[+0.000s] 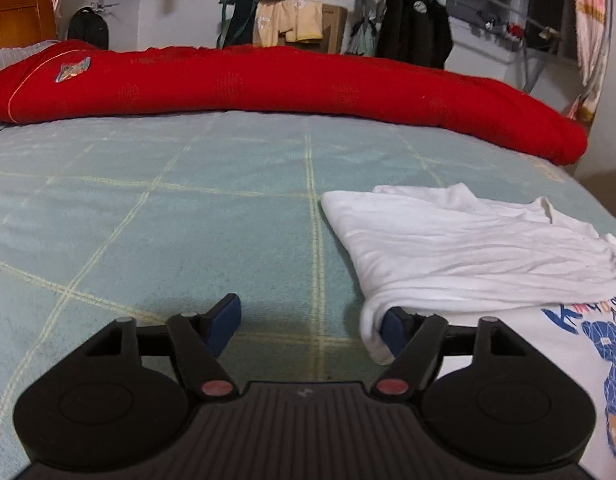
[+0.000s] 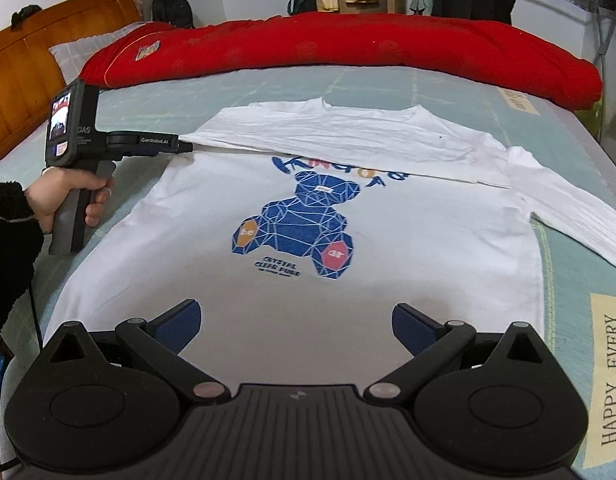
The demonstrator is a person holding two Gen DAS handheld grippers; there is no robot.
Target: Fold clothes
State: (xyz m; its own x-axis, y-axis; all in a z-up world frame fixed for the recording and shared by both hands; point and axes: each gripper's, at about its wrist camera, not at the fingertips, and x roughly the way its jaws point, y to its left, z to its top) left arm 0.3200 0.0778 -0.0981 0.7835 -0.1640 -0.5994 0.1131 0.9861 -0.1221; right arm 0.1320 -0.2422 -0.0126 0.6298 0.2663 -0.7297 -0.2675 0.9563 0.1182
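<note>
A white long-sleeved shirt point(image 2: 388, 264) with a blue bear print point(image 2: 296, 220) lies face up on the bed. One sleeve point(image 2: 328, 136) is folded across the chest, and the other sleeve point(image 2: 568, 208) stretches out to the right. My left gripper point(image 1: 310, 326) is open at the folded sleeve's left edge. Its right finger point(image 1: 394, 328) is tucked under a fold of the white shirt point(image 1: 468, 248), and only sheet lies between the pads. From the right wrist view, the left gripper point(image 2: 180, 146) is held by a hand point(image 2: 68, 196). My right gripper point(image 2: 296, 326) hovers open over the shirt's hem, holding nothing.
A long red quilt roll point(image 1: 268, 80) point(image 2: 348, 48) lies across the far side of the bed. The green checked sheet point(image 1: 148, 220) stretches to the left of the shirt. A wooden headboard point(image 2: 28, 80) stands at the left, with hanging clothes point(image 1: 412, 28) behind the bed.
</note>
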